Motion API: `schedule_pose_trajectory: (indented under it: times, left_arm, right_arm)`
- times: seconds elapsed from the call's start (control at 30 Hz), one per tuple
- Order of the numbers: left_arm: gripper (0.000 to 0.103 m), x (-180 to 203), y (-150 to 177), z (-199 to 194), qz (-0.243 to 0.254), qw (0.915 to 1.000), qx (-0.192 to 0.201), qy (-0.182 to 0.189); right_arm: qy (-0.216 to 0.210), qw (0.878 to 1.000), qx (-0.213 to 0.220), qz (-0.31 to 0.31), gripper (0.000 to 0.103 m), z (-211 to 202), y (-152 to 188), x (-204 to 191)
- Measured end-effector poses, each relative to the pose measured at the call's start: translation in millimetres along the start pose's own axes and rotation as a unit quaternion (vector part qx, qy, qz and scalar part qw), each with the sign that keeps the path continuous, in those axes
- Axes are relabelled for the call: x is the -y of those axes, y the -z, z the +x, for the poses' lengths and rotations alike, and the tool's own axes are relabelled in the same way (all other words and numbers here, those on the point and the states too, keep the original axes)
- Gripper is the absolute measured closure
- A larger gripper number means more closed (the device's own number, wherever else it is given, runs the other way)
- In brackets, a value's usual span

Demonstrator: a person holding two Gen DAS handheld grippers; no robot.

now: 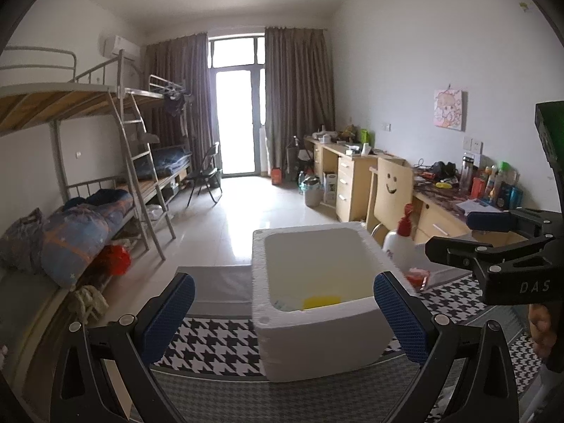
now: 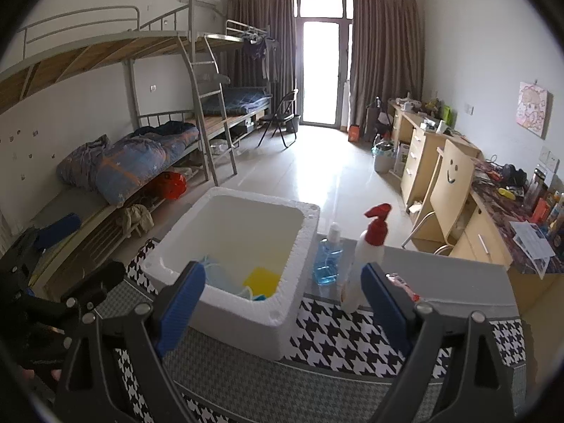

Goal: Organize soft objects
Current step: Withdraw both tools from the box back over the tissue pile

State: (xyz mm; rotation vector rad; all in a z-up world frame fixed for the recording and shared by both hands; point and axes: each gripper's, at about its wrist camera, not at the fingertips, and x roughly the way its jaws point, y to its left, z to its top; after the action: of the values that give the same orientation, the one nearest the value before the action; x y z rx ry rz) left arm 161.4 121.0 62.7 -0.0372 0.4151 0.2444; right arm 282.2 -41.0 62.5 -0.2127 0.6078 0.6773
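A white foam box (image 1: 317, 338) stands on the houndstooth cloth; it also shows in the right wrist view (image 2: 246, 320). Inside lie a yellow soft piece (image 1: 321, 301) (image 2: 261, 281) and some pale blue and white soft items (image 2: 215, 272). My left gripper (image 1: 283, 317) is open and empty, its blue pads on either side of the box's near end. My right gripper (image 2: 283, 301) is open and empty, just before the box's near right corner. The right gripper also shows at the right of the left wrist view (image 1: 469, 238).
A white spray bottle with a red trigger (image 2: 366, 257) and a blue liquid bottle (image 2: 328, 259) stand right of the box. A pink packet (image 2: 403, 283) lies behind my right finger. Bunk beds stand at left, desks and a chair at right.
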Motion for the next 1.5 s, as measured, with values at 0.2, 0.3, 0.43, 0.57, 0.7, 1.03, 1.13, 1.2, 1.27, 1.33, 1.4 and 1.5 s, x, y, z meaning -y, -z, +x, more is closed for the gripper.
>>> schedule_pose_trajectory:
  times: [0.2, 0.3, 0.43, 0.57, 0.7, 1.03, 1.13, 1.2, 1.27, 1.33, 1.4, 1.5]
  left_arm:
    - [0.001, 11.3, -0.7, -14.3, 0.000, 0.9999, 0.011, 0.010]
    - [0.001, 19.3, 0.2, -21.5, 0.006, 0.9997, 0.012, 0.020]
    - [0.001, 28.4, 0.8, -32.2, 0.011, 0.9994, 0.018, 0.029]
    - [0.001, 36.3, 1.7, -47.2, 0.016, 0.9987, 0.031, 0.038]
    - [0.001, 44.1, 2.7, -57.2, 0.021, 0.9980, 0.038, 0.046]
    - [0.001, 61.5, 12.0, -71.2, 0.032, 0.9959, 0.043, 0.073]
    - [0.001, 66.4, 15.4, -73.3, 0.031, 0.9954, 0.044, 0.079]
    - [0.001, 69.0, 18.0, -73.7, 0.031, 0.9952, 0.047, 0.080]
    - [0.001, 71.9, 20.2, -72.5, 0.031, 0.9949, 0.047, 0.083]
    - [0.001, 72.6, 21.4, -72.1, 0.029, 0.9946, 0.046, 0.088]
    - [0.001, 76.4, 24.7, -72.9, 0.031, 0.9939, 0.047, 0.095]
    - [0.001, 81.4, 28.3, -72.8, 0.033, 0.9929, 0.046, 0.104]
  right_arm:
    - [0.001, 1.000, 0.014, 0.000, 0.010, -18.2, 7.5, 3.5]
    - [0.002, 1.000, 0.020, 0.006, 0.010, -28.1, 13.8, 7.3]
    - [0.004, 0.999, 0.031, 0.011, 0.010, -42.2, 20.8, 9.1]
    - [0.007, 0.999, 0.039, 0.014, 0.010, -56.5, 29.6, 12.7]
    - [0.014, 0.999, 0.048, 0.017, 0.010, -69.0, 36.7, 17.3]
    - [0.021, 0.996, 0.074, 0.035, 0.010, -97.5, 56.3, 25.9]
    - [0.021, 0.996, 0.079, 0.038, 0.010, -103.3, 62.0, 27.4]
    - [0.025, 0.995, 0.083, 0.039, 0.010, -107.3, 66.4, 29.7]
    - [0.036, 0.995, 0.088, 0.039, 0.010, -111.5, 71.7, 31.0]
    - [0.043, 0.994, 0.094, 0.039, 0.010, -115.1, 77.1, 33.1]
    - [0.044, 0.994, 0.096, 0.039, 0.010, -117.5, 81.0, 34.7]
    - [0.050, 0.992, 0.102, 0.046, 0.010, -120.9, 87.5, 39.2]
